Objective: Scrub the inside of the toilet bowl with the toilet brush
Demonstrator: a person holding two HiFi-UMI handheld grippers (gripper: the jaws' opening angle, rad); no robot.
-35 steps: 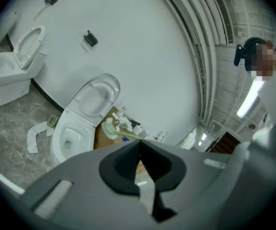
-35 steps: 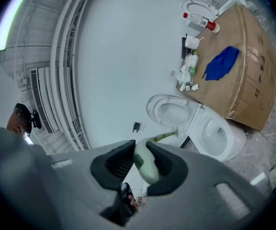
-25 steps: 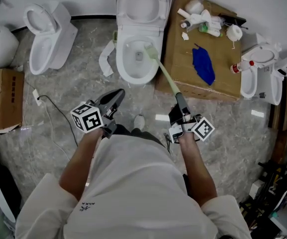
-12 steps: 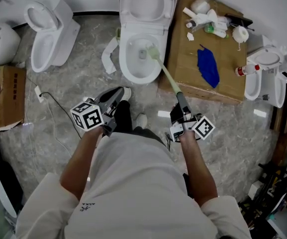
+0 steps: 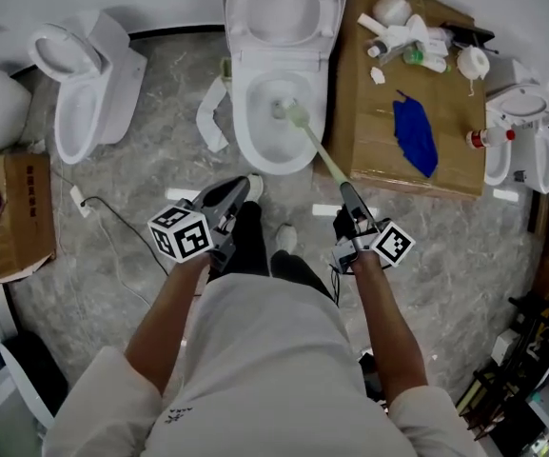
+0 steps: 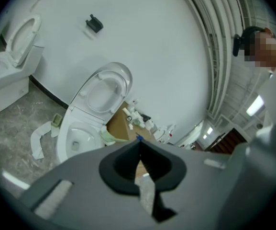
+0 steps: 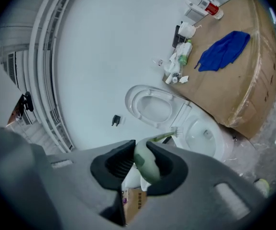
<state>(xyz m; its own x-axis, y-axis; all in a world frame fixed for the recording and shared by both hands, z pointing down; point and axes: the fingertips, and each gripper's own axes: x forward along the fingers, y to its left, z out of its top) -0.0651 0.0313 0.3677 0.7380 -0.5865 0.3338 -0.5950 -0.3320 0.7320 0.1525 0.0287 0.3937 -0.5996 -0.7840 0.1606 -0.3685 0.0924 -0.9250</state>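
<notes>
My R gripper point(image 7: 138, 158) fingers squeeze the green handle of the 1 toilet brush point(image 5: 322, 155). L gripper point(image 6: 138, 150) fingers are pressed together, nothing in them. The brush slants away and left from my R gripper, head down inside the toilet bowl point(image 5: 251, 150) by the drain. Same as 1 s ago, but a foot point(image 5: 251, 187) stepped closer.

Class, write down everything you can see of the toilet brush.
The pale green, plastic-looking toilet brush has a long thin handle and a small whitish bristle head. It slants down into the open white toilet bowl, head near the drain, apparently touching the inner wall. The right claw is shut on its thicker handle end.
</notes>
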